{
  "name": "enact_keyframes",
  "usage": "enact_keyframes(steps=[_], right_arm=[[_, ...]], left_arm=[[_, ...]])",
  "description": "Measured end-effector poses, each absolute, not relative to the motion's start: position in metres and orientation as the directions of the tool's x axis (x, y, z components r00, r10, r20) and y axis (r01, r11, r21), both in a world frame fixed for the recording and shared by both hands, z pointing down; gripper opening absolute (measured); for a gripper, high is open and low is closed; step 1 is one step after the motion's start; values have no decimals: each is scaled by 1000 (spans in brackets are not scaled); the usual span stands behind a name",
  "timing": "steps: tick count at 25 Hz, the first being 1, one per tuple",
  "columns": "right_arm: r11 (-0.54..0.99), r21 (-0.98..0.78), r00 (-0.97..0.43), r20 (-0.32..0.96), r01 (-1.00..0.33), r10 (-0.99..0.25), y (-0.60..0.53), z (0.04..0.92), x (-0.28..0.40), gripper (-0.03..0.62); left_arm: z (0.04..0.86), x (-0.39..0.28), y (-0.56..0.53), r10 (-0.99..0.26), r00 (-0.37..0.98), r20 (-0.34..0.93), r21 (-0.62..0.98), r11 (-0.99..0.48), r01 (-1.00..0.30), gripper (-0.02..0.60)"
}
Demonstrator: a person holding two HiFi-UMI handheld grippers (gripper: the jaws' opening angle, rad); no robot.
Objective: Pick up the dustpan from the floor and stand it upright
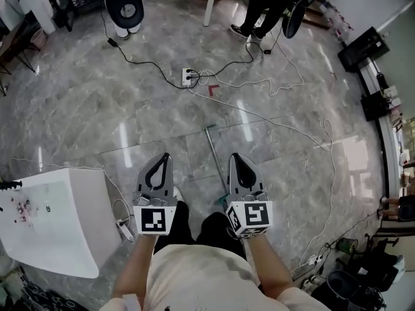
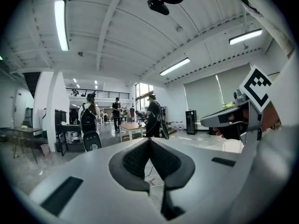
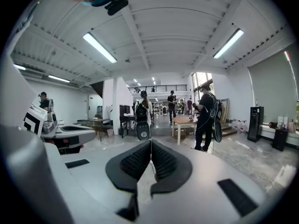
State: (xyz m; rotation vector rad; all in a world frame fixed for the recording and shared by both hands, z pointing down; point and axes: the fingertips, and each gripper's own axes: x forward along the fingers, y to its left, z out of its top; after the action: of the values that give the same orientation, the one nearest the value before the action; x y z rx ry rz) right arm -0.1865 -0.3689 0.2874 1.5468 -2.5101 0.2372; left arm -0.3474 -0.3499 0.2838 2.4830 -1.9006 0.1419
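In the head view the dustpan [image 1: 214,159] lies on the grey marble floor. Only its long thin handle shows, running from the far tip down toward my legs; the pan end is hidden behind my right gripper and knees. My left gripper [image 1: 166,156] is held level to the left of the handle, my right gripper [image 1: 233,157] just to its right, both well above the floor. The left gripper [image 2: 149,141] is shut with nothing between its pads. The right gripper [image 3: 151,143] is also shut and empty. Neither touches the dustpan.
A white table [image 1: 61,222] stands at my lower left. A power strip [image 1: 189,76] with cables trailing across the floor lies ahead, by a red floor mark [image 1: 213,89]. A person [image 1: 262,5] stands at the far side, and equipment lines the right wall [image 1: 373,76].
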Motion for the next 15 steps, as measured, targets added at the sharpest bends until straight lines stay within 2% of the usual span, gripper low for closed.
enact_keyframes(steps=[3, 6, 15], right_arm=[[434, -29, -428, 235, -900, -873, -411, 285, -200, 17], [447, -28, -438, 258, -894, -861, -454, 293, -200, 17], [461, -95, -457, 405, -882, -792, -541, 404, -178, 17]], left_arm=[[280, -354, -401, -956, 287, 60, -17, -288, -957, 8], [291, -358, -445, -957, 273, 94, 23, -272, -962, 8], [376, -352, -518, -956, 216, 197, 10, -218, -976, 8]])
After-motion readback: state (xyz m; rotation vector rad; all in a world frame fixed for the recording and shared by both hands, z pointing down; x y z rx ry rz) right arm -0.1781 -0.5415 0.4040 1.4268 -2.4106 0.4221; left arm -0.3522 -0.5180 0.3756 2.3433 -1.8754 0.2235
